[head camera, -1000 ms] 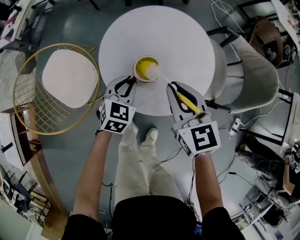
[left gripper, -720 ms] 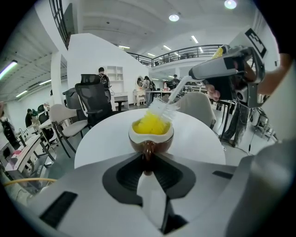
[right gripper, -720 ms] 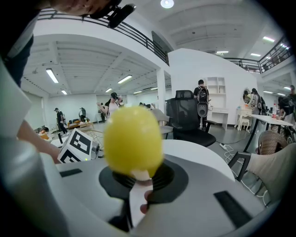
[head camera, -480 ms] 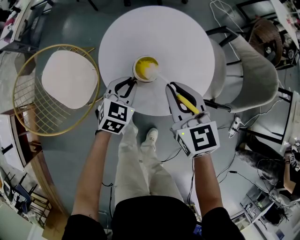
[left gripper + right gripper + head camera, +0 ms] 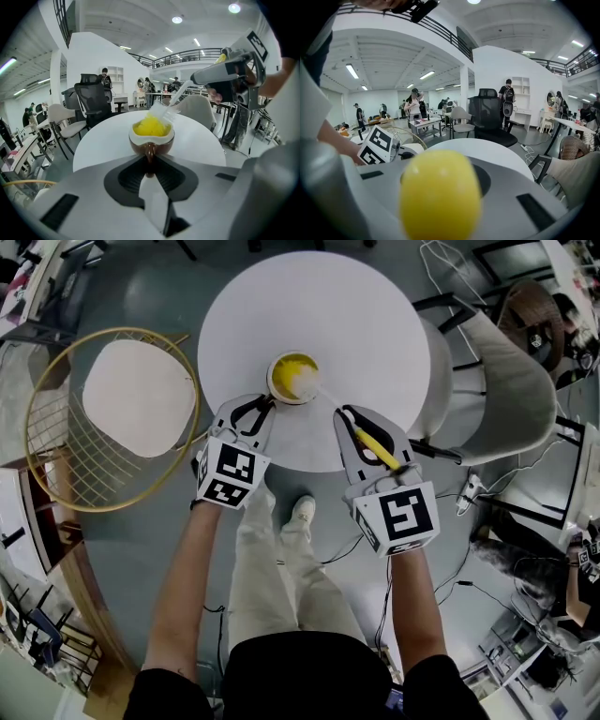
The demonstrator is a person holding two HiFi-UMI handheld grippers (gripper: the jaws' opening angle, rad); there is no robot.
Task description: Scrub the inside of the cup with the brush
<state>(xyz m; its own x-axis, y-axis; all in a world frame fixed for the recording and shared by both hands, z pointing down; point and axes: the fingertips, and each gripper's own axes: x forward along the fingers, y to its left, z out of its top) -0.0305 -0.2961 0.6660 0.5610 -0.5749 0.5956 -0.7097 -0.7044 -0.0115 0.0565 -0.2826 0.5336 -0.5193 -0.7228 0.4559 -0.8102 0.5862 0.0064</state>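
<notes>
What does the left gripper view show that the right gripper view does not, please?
Only the left gripper view: the cup, yellow inside, its handle pinched by the left gripper, whose fingers have just been closing; the brush bristles in the cup; the right gripper holding the brush. Only the right gripper view: the yellow end of the brush handle up close, and the left gripper's marker cube. Both: the round white table and a black office chair.
</notes>
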